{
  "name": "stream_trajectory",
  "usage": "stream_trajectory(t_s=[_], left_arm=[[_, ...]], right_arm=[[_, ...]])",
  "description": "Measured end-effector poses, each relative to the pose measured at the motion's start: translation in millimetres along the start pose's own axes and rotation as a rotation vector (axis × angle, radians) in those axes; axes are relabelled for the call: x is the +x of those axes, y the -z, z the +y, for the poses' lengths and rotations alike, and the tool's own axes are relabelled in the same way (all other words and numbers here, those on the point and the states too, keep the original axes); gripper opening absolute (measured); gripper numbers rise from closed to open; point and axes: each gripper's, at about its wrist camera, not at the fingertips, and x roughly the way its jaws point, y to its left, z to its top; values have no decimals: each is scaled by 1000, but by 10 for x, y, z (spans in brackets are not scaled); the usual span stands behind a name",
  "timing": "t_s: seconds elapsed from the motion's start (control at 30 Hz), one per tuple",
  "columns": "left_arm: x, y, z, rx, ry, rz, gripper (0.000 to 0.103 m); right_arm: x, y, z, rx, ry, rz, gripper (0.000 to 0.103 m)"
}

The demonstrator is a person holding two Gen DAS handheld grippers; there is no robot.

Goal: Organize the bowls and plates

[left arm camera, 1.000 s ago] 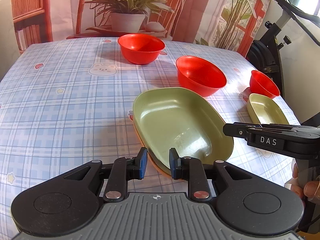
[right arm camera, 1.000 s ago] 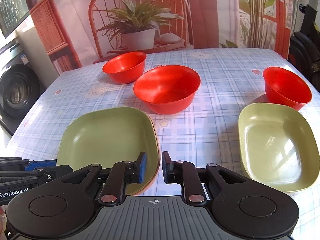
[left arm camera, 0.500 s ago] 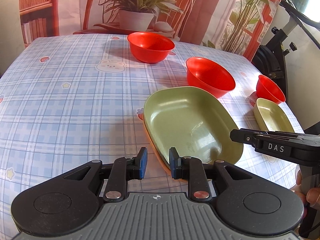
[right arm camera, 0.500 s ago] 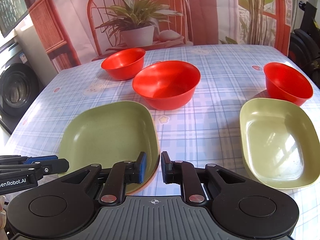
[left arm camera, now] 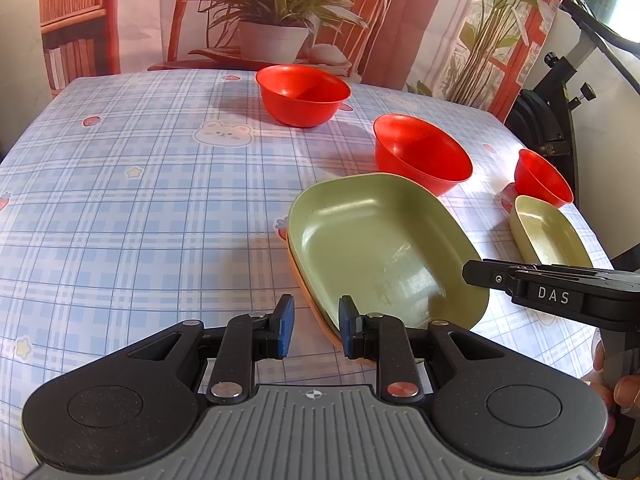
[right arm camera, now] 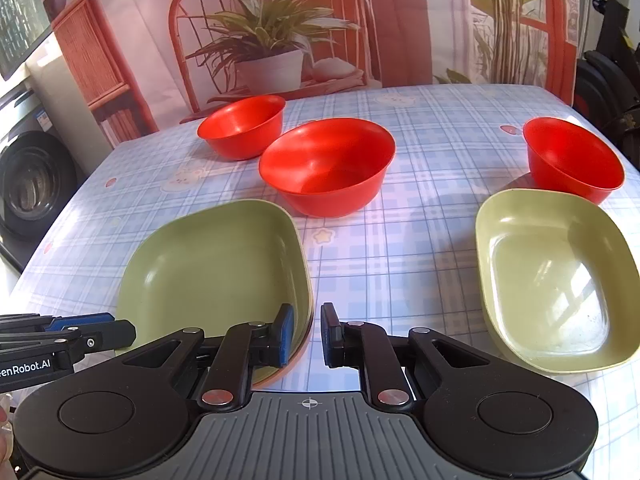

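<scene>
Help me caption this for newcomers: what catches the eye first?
Three red bowls stand apart on the blue plaid tablecloth. Nearer, a dark green plate sits stacked on an orange one, with a paler green plate alone to the right.

The left gripper (left arm camera: 313,326) and the right gripper (right arm camera: 307,334) hover side by side near the table's near edge, jaws parted, holding nothing.

Bowls (right arm camera: 326,166) behind plates (right arm camera: 216,264) (stacked) — table (right arm camera: 400,264).
</scene>
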Motion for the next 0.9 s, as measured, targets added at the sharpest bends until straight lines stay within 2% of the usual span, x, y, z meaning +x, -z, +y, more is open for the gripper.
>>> stream_trajectory(t_s=[0.13,0.27,0.47,0.7,0.9], left_arm=[[-59,-25,-15,16,-5,-30,34],[-130,-100,-78,52,-8,-66,36],[-173,-259,-252,100,5,-111,36],[-77,-428,-589,144,82,-116,36],[145,-529,-1064,206,155,-117,36]], right_arm=[[-55,-29,12,-6,-5,-24,19],[-157,-99,-10,-19,-11,-70,23],[-379,-239,-147,-50,48,-167,23],[-557,-339,-568,-31,122,-237,23],[-652,-314,-991,12,205,-257,22]])
